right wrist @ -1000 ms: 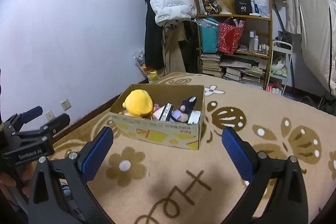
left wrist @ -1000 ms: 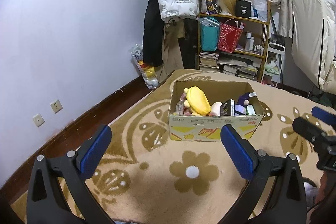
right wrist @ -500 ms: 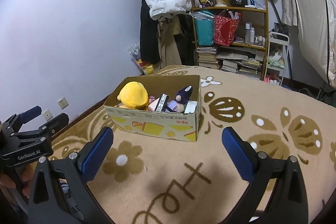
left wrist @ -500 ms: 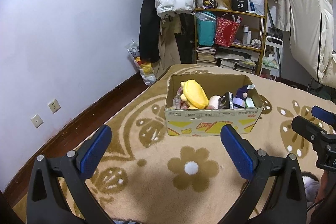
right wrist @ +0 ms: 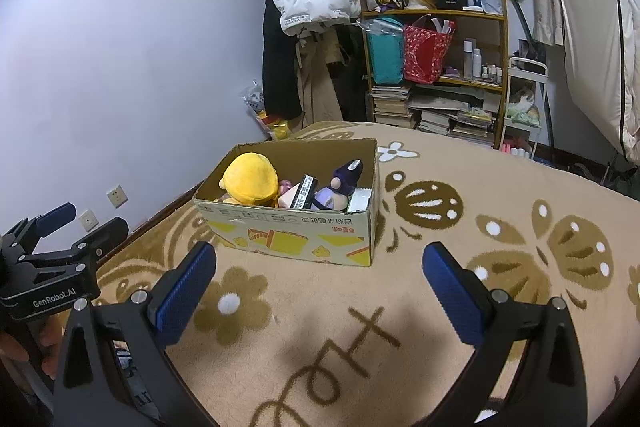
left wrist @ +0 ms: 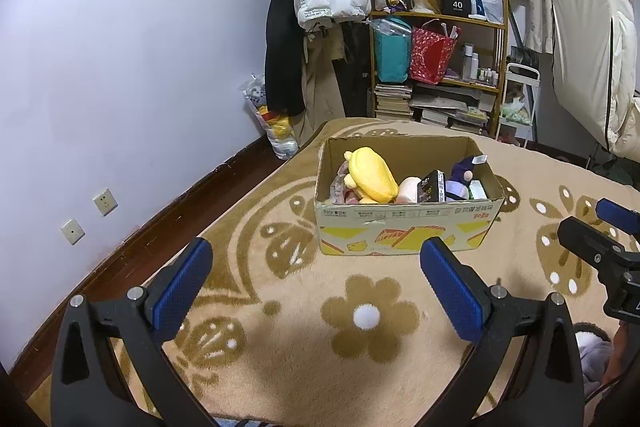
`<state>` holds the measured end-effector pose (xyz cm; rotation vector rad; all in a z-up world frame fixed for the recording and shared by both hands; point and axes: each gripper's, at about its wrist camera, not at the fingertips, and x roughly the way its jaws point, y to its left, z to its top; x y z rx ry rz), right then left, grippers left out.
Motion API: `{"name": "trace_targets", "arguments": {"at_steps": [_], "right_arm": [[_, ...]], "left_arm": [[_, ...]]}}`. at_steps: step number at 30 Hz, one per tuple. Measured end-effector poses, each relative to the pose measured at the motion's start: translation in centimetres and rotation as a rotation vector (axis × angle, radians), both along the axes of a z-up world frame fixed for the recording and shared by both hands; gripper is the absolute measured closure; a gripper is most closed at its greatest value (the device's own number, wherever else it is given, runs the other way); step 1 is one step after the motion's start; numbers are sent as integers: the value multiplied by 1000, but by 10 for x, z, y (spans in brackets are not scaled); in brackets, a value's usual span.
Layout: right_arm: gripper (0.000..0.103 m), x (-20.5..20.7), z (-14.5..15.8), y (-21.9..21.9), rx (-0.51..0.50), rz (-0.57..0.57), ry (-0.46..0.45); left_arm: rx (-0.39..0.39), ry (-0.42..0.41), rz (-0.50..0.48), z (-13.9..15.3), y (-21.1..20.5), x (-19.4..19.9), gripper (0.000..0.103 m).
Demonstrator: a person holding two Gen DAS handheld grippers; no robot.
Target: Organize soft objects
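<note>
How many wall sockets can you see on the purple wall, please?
2, both low on the wall above the skirting: one wall socket nearer the cardboard box, another just below-left of it. Others may be hidden outside the view.

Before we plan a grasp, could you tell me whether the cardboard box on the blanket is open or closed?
Open. The cardboard box shows no lid or flaps over its top, and the yellow plush and purple plush inside show above its rim.
</note>
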<state>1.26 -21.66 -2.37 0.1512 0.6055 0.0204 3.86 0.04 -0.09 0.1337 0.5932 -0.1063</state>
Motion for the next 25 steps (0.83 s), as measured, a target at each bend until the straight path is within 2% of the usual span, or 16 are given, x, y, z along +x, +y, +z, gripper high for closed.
{"name": "trace_targets", "arguments": {"at_steps": [25], "right_arm": [[0,-2,-1,-1,1,-23,-1]], "left_arm": [[-1,2,-2,0,1,0,0]]}}
